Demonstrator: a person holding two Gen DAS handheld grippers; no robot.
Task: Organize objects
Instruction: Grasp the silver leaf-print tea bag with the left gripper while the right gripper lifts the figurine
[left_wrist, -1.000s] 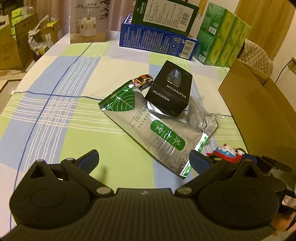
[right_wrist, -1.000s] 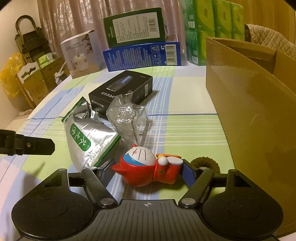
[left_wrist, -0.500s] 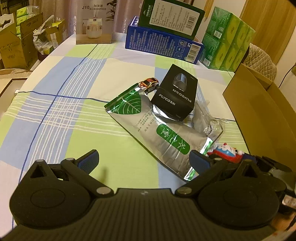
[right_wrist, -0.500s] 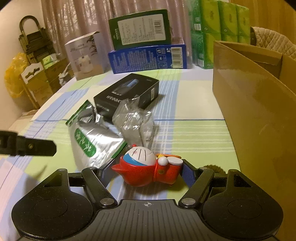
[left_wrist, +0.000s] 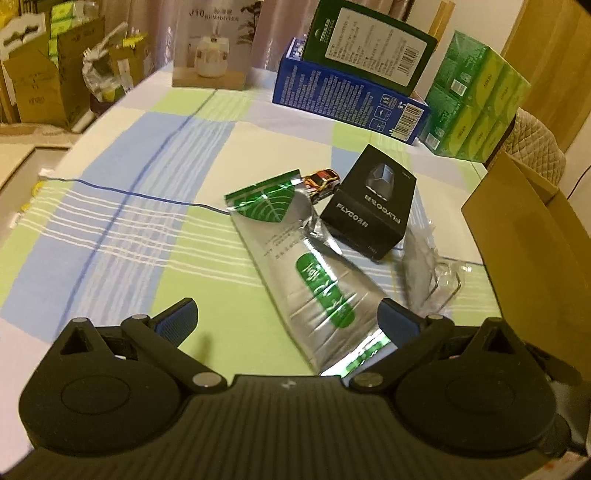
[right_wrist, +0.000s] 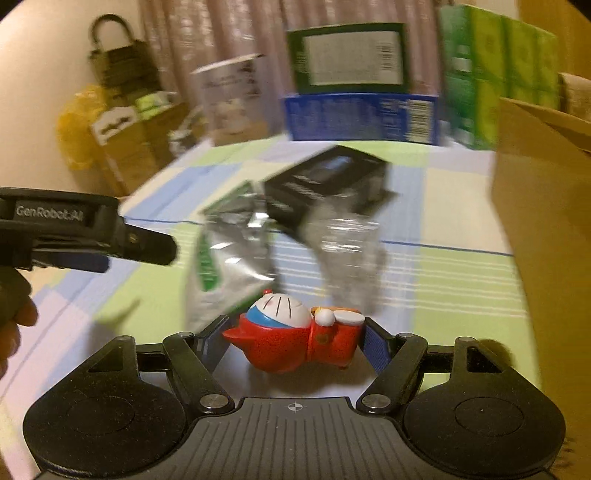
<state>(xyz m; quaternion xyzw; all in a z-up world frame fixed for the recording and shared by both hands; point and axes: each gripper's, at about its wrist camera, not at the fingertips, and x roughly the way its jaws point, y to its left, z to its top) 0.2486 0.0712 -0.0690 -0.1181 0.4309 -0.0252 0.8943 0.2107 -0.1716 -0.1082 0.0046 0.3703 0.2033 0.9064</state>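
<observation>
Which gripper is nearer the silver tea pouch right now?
Left. The left gripper hangs open right over the silver tea pouch's near end; the right gripper, shut on the red cat figurine, sits just behind it.

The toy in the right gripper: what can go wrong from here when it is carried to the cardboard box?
1. The right gripper pinches the toy only at its ends, and the view is blurred by motion; the rounded toy may slip out.
2. The box wall stands high beside it; a low carry may hit the wall.
3. The open left gripper hovers by the foil pouch and may cross the path.
</observation>
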